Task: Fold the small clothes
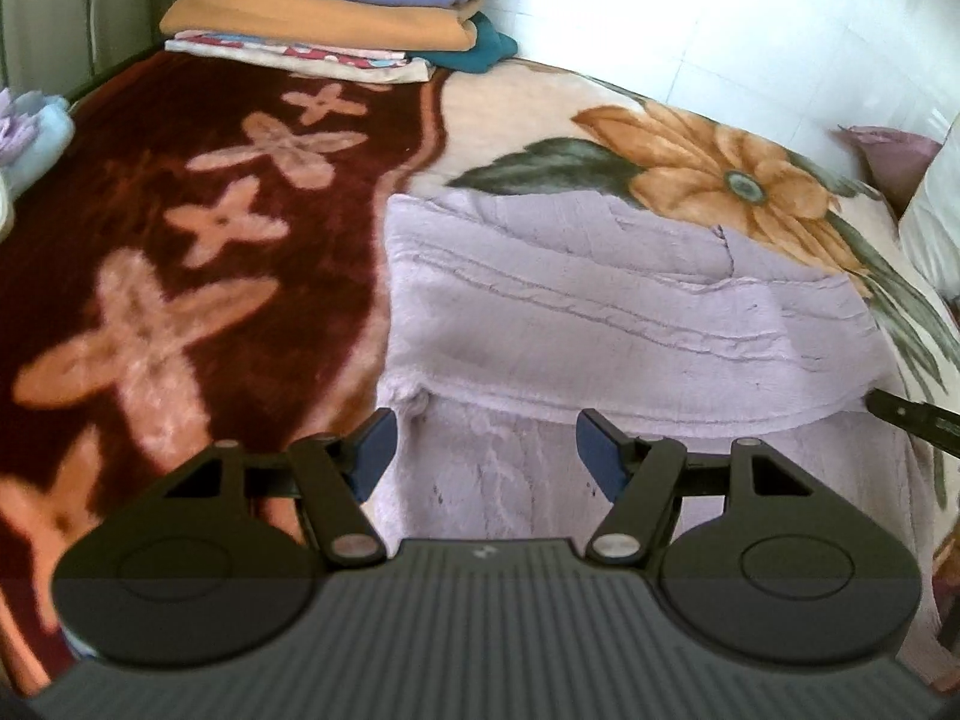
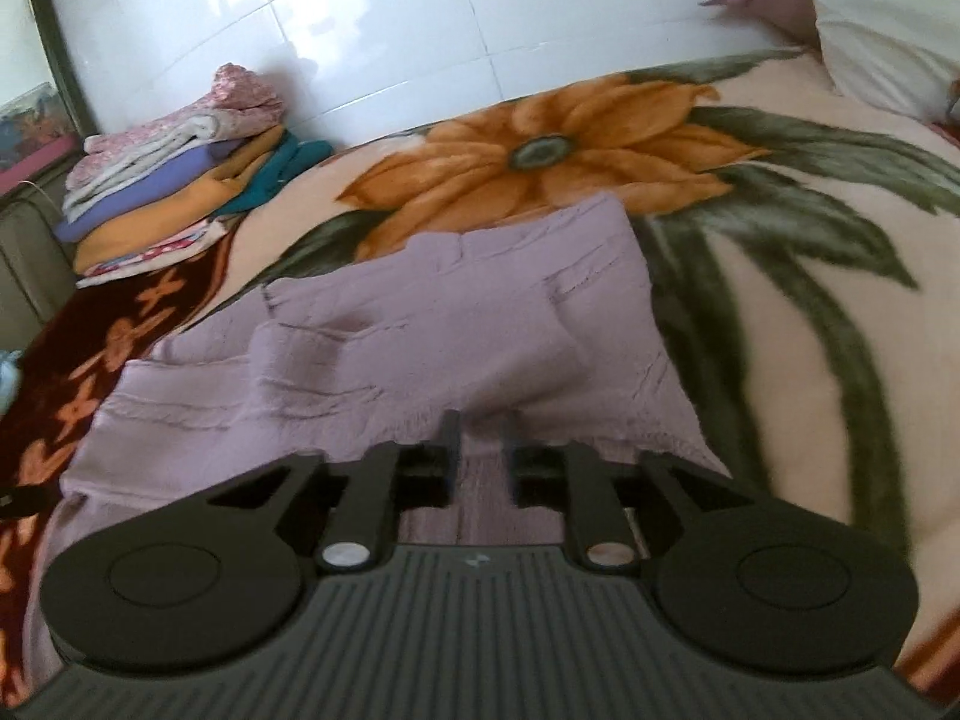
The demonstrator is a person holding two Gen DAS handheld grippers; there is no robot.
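As I read both wrist views from my remote station, nearest items first:

Left gripper (image 1: 486, 450): I see its jaws spread wide, blue pads facing each other, with nothing pinched. It hangs above the near part of the lilac garment.

Right gripper (image 2: 482, 438): I see its jaws parted by a narrow gap. The fingertips sit at the near fold edge of the garment; the tips are blurred, and I see no cloth caught between them. In the left wrist view, a dark finger tip (image 1: 912, 417) enters from the right edge beside the garment's fold.

Lilac garment (image 1: 600, 300): the task item, a fuzzy lilac piece lying on the blanket directly ahead of both grippers. A folded-over layer crosses it, with a raised fold edge near the grippers. Its left side borders the maroon zone; its far edge touches the orange flower print.

Blanket (image 1: 180, 210): plush; maroon with peach flowers on the left, cream with a large orange flower and green leaves on the right.

Stack of folded clothes (image 1: 324, 6): at the far left corner of the blanket, against the wall; layers of pink print, orange, teal, purple and white.

Pillow (image 2: 888, 18): white, far right.

Wall (image 2: 360, 12): white glossy tiles behind the bed.
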